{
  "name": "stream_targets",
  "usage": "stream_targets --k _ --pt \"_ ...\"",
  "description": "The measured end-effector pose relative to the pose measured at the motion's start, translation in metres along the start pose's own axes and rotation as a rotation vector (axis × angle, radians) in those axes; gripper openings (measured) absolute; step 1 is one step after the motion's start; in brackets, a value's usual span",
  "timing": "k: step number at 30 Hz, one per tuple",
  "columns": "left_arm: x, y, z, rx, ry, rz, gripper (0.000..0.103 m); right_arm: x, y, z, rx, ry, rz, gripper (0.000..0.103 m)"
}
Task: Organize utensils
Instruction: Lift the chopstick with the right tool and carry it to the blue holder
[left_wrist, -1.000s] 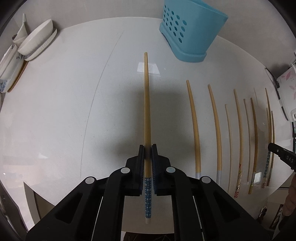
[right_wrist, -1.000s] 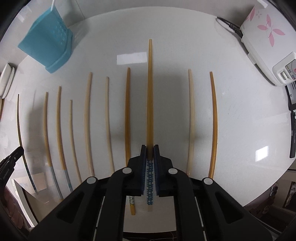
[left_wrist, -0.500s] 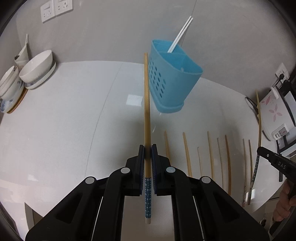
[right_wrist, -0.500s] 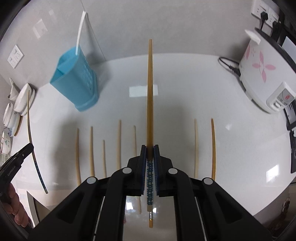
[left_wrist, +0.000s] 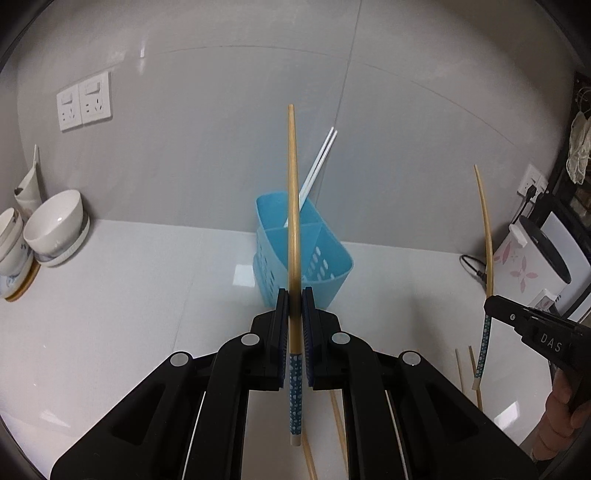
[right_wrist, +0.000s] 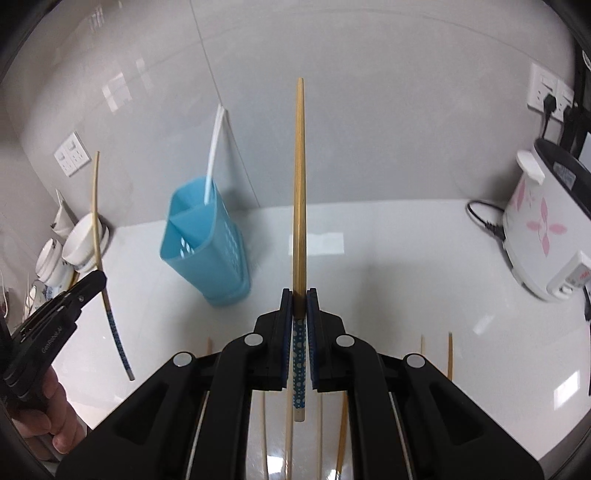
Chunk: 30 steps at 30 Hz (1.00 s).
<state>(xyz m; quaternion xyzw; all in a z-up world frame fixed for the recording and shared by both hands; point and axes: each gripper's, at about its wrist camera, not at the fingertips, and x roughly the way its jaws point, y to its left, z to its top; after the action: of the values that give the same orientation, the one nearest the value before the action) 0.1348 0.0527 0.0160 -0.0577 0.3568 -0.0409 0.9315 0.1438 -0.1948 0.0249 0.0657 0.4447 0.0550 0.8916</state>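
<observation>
My left gripper (left_wrist: 294, 299) is shut on a wooden chopstick (left_wrist: 293, 206) with a blue dotted handle, held upright above the counter. My right gripper (right_wrist: 299, 295) is shut on a matching chopstick (right_wrist: 299, 184), also upright. Each gripper shows in the other's view, the right gripper (left_wrist: 495, 306) at the right edge and the left gripper (right_wrist: 94, 280) at the left edge. A blue perforated utensil holder (left_wrist: 306, 254) with two white chopsticks (left_wrist: 317, 166) in it stands ahead on the white counter (left_wrist: 147, 280); it also shows in the right wrist view (right_wrist: 207, 247). Several loose chopsticks (right_wrist: 450, 354) lie on the counter below.
White bowls (left_wrist: 55, 229) on plates stand at the far left by the wall. A white rice cooker (right_wrist: 543, 229) with pink flowers and its cable stands at the right. Wall sockets (left_wrist: 85, 105) are on the back wall.
Both grippers have lifted their chopsticks off the counter and tilted up, so the views now face the wall and the blue holder instead of the row of chopsticks.
</observation>
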Motion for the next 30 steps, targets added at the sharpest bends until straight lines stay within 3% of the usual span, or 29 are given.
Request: stream_targets --k 12,17,30 --pt "0.014 -0.019 0.044 0.04 -0.202 -0.061 0.007 0.009 0.02 0.043 -0.022 -0.123 0.007 0.007" --pt "0.025 -0.026 0.056 0.054 -0.287 -0.086 0.007 0.016 0.023 0.054 -0.024 -0.134 0.019 0.007" --pt "0.094 -0.027 0.065 0.083 -0.282 -0.064 0.007 0.044 0.028 0.075 -0.043 -0.159 0.051 0.007"
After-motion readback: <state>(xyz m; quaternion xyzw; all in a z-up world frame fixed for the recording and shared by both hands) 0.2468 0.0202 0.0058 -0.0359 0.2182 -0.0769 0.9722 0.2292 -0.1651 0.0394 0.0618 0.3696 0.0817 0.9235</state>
